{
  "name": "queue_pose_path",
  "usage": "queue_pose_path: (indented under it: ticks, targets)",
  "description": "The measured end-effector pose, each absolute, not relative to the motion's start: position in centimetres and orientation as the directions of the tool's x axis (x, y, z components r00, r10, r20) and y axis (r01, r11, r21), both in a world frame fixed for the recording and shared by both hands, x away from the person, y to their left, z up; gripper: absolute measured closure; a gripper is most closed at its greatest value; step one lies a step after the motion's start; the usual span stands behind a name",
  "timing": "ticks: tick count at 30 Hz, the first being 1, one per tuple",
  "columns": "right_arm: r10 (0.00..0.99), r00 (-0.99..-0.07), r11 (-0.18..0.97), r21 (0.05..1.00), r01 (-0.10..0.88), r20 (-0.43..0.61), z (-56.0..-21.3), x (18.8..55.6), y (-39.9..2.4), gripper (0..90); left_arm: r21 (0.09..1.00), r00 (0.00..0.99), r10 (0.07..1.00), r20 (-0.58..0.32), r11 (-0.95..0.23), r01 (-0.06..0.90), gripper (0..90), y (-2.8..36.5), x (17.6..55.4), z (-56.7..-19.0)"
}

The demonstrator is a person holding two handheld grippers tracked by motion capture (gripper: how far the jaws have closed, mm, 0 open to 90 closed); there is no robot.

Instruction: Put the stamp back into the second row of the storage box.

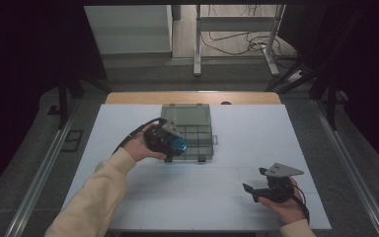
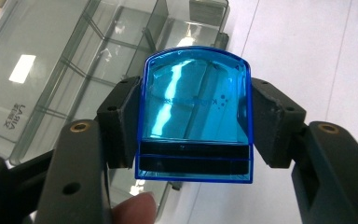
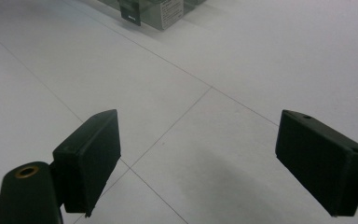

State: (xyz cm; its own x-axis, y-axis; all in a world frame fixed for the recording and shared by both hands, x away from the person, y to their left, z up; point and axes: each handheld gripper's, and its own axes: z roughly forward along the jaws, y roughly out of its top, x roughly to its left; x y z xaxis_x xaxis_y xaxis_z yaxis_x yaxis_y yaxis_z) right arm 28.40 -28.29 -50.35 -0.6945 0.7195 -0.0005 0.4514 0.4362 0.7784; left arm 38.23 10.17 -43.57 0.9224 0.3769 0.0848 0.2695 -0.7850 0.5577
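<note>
My high view looks forward and down over the whole table (image 1: 237, 148). My left gripper view sits close above the box (image 2: 51, 70); my right, low, faces its near corner (image 3: 161, 11).

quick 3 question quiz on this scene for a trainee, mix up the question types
1. True or false: the left tongs are shut on the blue translucent case.
2. The right tongs are: A) open over bare table, B) shut on a lid, C) inside the organiser.
3. Fill in: the clear compartment box has its lid ____.

Key: 1 true; 2 A; 3 open.
</note>
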Motion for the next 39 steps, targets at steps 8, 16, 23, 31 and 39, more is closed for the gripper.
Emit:
queue_pose_path:
  ticks: [8, 16, 23, 31, 39]
  targets:
    - [0.72, -0.694, 0.436, 0.779, 0.451, 0.0, -50.4, 28.4, -28.3, 14.1, 0.547, 0.925, 0.369, 0.085, -0.794, 0.266, 41.0, 9.8, 39.7, -43.7]
    - [0.722, -0.692, 0.436, 0.777, 0.454, 0.0, -50.3, 28.4, -28.4, 14.2, 0.533, 0.925, 0.369, 0.091, -0.802, 0.268, 40.9, 9.6, 41.1, -44.3]
    - [0.722, -0.692, 0.437, 0.776, 0.455, 0.0, -50.4, 28.4, -28.4, 14.2, 0.537, 0.925, 0.37, 0.08, -0.798, 0.273, 40.9, 9.4, 42.0, -44.7]
    - [0.721, -0.693, 0.437, 0.776, 0.455, 0.0, -50.4, 28.4, -28.5, 14.2, 0.508, 0.926, 0.368, 0.083, -0.815, 0.278, 40.9, 9.3, 42.5, -45.9]
    - [0.721, -0.693, 0.437, 0.777, 0.454, 0.0, -50.4, 28.4, -28.5, 14.2, 0.498, 0.928, 0.364, 0.082, -0.821, 0.278, 40.8, 9.1, 42.7, -46.7]
